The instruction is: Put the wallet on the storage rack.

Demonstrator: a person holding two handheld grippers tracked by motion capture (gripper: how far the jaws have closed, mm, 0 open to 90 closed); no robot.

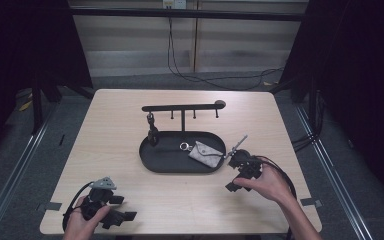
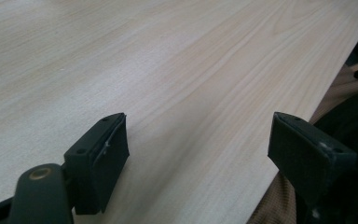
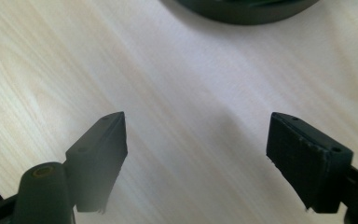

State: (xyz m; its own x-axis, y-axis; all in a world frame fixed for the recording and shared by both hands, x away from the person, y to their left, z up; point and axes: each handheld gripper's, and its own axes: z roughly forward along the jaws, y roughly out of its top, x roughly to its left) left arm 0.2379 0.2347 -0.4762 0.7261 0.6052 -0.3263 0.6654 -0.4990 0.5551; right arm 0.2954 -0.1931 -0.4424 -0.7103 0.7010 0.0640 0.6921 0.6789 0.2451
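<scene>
We have the right gripper (image 1: 236, 176) just off the right end of the dark oval tray (image 1: 152, 162), jaws apart with nothing between; we should come in low and pinch the grey fabric pouch (image 1: 206, 153) by its near corner. It lies soft and flat inside the tray's right half, its metal ring (image 1: 184, 146) just left, while the left gripper (image 1: 111, 208) waits spread and empty at the near left of the pale wood table (image 1: 120, 125)
</scene>
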